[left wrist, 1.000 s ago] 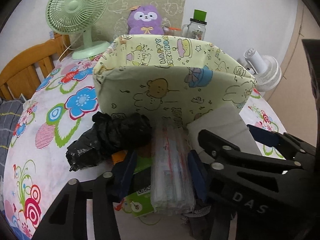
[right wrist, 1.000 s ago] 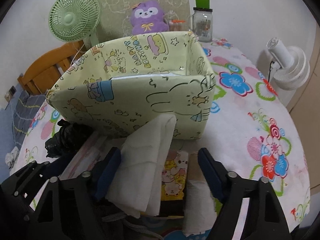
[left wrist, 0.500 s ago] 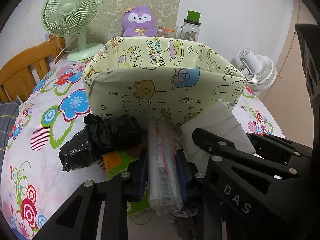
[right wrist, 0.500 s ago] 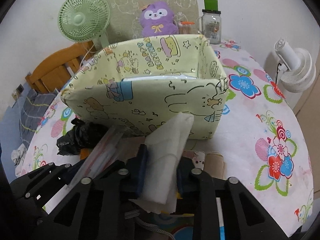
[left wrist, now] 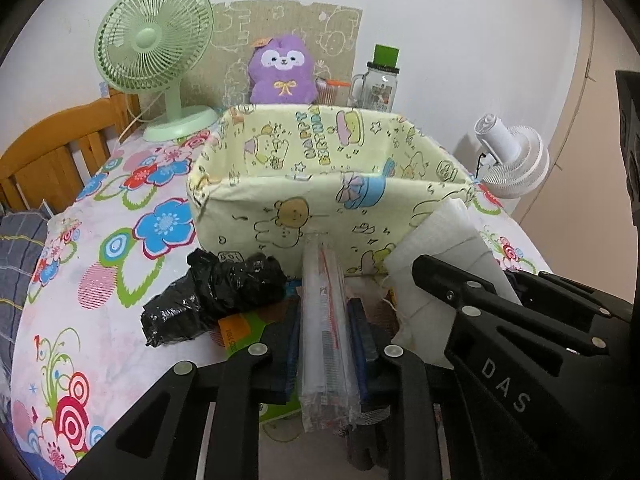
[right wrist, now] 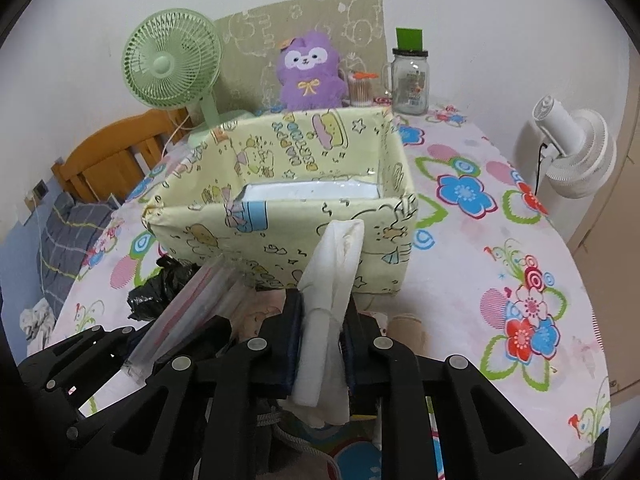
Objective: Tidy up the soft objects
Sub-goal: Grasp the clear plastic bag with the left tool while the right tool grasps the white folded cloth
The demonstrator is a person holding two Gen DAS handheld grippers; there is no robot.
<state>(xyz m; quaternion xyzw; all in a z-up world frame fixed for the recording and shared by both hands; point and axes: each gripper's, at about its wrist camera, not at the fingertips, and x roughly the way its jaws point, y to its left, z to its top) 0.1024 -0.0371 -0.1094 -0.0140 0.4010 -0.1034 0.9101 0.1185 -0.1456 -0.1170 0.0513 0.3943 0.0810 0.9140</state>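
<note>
The left gripper (left wrist: 326, 332) pinches a clear bag (left wrist: 325, 320); the right gripper (right wrist: 322, 336) pinches a white cloth (right wrist: 330, 280), both in front of the box (right wrist: 280, 236).

- The floor of the fabric box (left wrist: 320, 216) is hidden behind its front wall in the left wrist view; the right wrist view shows only a strip of something white (right wrist: 308, 191) inside, too little to identify.
- The green packet (left wrist: 244, 330) lies mostly under the black plastic bag (left wrist: 216, 298) and the left gripper (left wrist: 326, 336); its print is too small to read.
- The jar (right wrist: 410, 82) label is too small to read.
- The wooden chair (left wrist: 52, 152) is cut off by the left edge.
</note>
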